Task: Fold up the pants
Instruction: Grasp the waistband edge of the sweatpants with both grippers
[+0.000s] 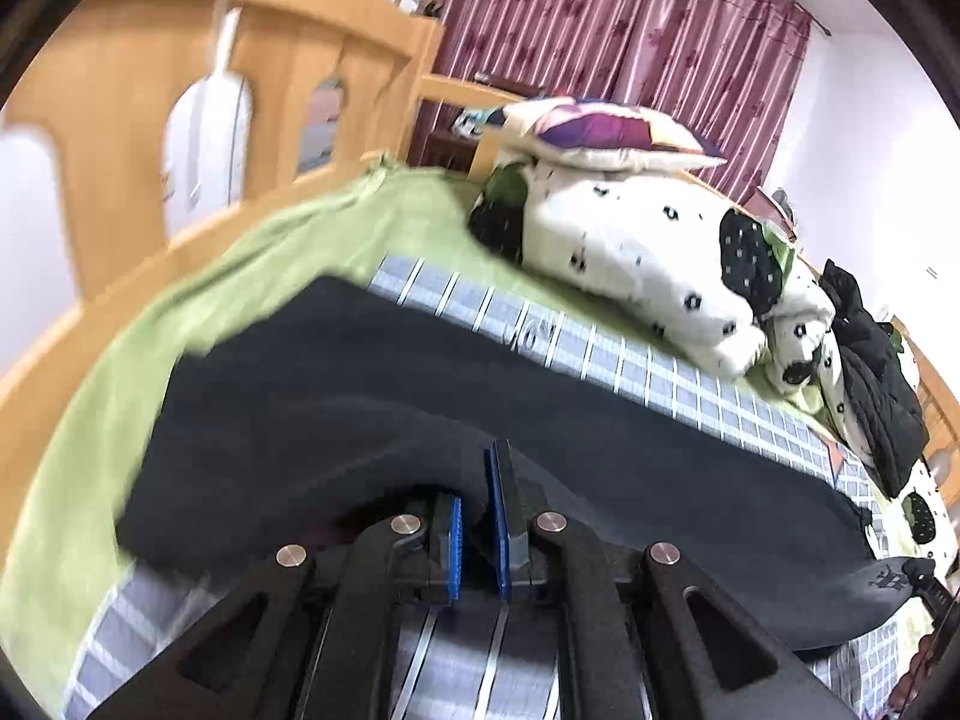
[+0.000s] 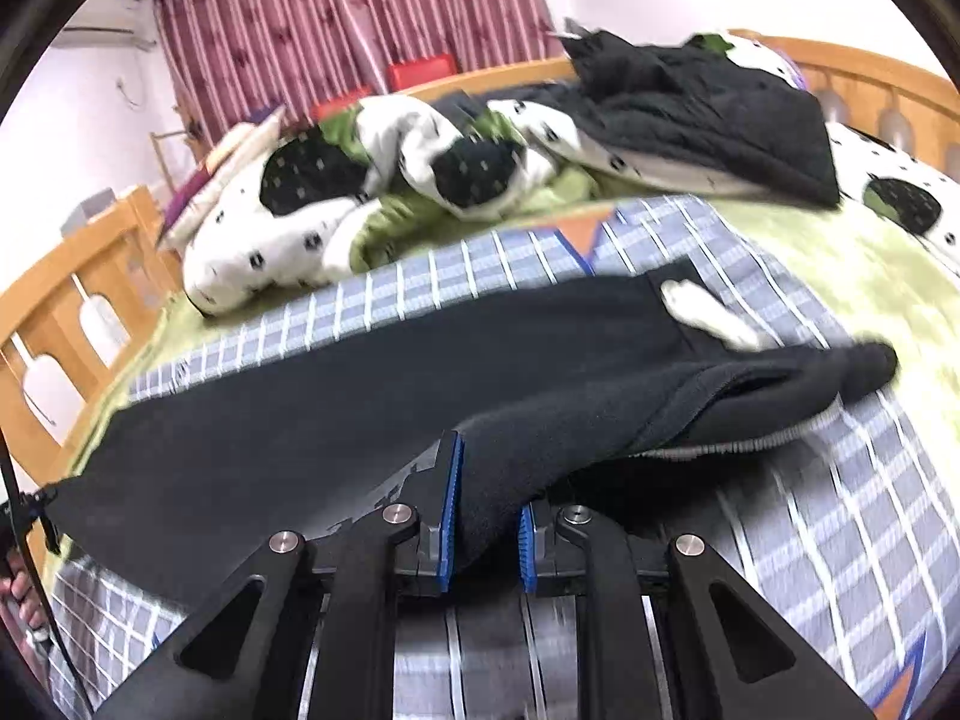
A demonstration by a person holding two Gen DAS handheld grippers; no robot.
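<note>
Pants [image 1: 420, 372] cross a checked blanket [image 1: 600, 354] on a wooden bed [image 1: 120, 90].

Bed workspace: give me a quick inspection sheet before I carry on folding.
Surface: checked blanket over green sheet on the bed.
Job's things: black pants laid lengthwise; white patch at one end.
Clutter: spotted quilt, pillow, black jacket.
Grippers: left gripper and right gripper each shut on pants fabric.
Cables: nothing seen.
Surroundings: wooden bed frame, red curtain.
</note>
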